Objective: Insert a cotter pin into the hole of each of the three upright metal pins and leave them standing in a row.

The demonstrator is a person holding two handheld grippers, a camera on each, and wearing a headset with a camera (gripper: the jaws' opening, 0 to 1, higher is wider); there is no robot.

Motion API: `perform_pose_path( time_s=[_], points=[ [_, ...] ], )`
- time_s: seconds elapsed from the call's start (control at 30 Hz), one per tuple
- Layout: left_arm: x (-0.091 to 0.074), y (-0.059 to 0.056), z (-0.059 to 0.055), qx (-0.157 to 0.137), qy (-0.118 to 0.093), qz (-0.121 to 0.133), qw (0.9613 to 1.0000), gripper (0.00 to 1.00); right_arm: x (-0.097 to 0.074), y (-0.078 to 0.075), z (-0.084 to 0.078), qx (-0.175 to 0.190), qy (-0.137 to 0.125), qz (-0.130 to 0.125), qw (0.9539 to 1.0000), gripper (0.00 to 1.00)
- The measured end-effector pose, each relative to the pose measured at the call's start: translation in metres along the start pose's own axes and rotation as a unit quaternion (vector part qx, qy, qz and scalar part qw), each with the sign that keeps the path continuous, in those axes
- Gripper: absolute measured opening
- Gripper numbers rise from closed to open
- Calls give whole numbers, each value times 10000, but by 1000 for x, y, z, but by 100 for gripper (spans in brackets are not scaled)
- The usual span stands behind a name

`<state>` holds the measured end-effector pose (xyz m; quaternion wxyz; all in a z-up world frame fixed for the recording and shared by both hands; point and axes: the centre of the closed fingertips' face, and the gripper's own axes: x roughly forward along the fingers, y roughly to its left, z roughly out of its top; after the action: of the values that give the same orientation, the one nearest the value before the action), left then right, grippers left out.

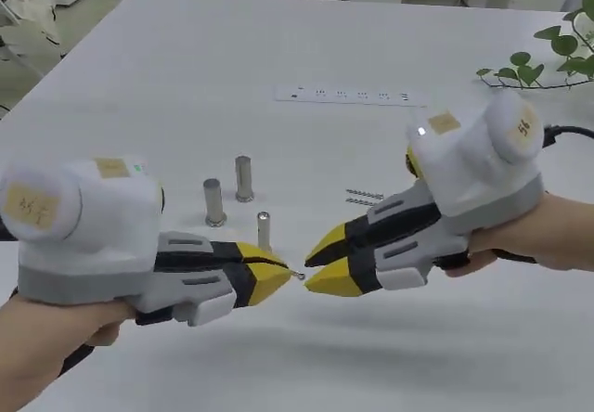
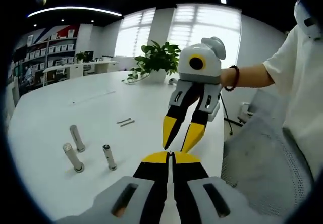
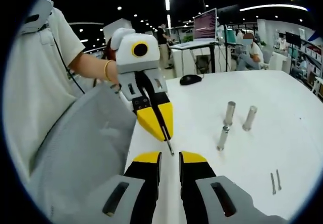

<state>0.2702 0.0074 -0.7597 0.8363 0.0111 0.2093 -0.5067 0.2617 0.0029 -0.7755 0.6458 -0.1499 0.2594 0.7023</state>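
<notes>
The left gripper (image 1: 281, 277) has its jaws pressed together on a cotter pin (image 3: 168, 146) — the thin pin sticks out past the yellow tips, held in the air above the white table (image 1: 186, 78). The right gripper (image 1: 310, 270) faces it tip to tip with its jaws spread. The free end of the cotter pin sits right at the gap between them, and I cannot tell whether they touch it. Three metal pins (image 1: 243, 178) stand upright on the table just behind the two grippers, in a loose cluster rather than a row. Two spare cotter pins (image 1: 364, 196) lie flat side by side to the right of the metal pins, apart from them. A power strip (image 1: 353, 95) lies further back, and a plant (image 1: 557, 55) reaches in at the far right edge.
</notes>
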Motion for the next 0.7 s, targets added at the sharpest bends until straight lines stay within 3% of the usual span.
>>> perform_pose_path(
  time_s=[0.4, 0.7],
  points=[
    [1, -14, 0, 287, 84, -338, 9990, 0, -1, 15, 3, -26, -153, 367, 9992, 8],
    [0, -18, 3, 338, 32, -443, 9984, 0, 1, 17, 1, -87, -124, 443, 9989, 6]
  ],
)
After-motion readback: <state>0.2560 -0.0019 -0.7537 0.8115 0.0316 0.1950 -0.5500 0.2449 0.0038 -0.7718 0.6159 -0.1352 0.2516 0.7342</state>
